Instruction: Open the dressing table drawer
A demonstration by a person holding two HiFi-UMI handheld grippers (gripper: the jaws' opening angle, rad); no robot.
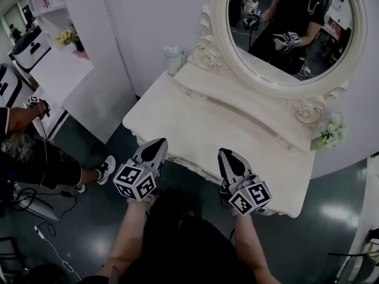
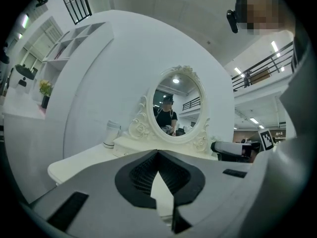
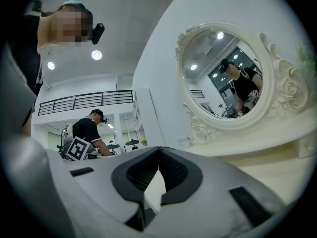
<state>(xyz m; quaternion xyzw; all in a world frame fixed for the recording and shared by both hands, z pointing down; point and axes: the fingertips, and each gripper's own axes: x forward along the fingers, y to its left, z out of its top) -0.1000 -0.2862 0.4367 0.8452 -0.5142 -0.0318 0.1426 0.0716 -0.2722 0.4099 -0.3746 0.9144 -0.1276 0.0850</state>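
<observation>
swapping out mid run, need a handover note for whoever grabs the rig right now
Left gripper: fingers shut, nothing between them, at the front edge of the dressing table, toward its left end.
Right gripper: fingers shut, empty, at the same front edge, further right.
Drawer: not pulled out. The front is seen only edge-on from above. A small gold fitting just right of the left gripper may be its pull.
Done: both grippers brought up to the table front.
Left: open one gripper, take the pull, draw the drawer out.
</observation>
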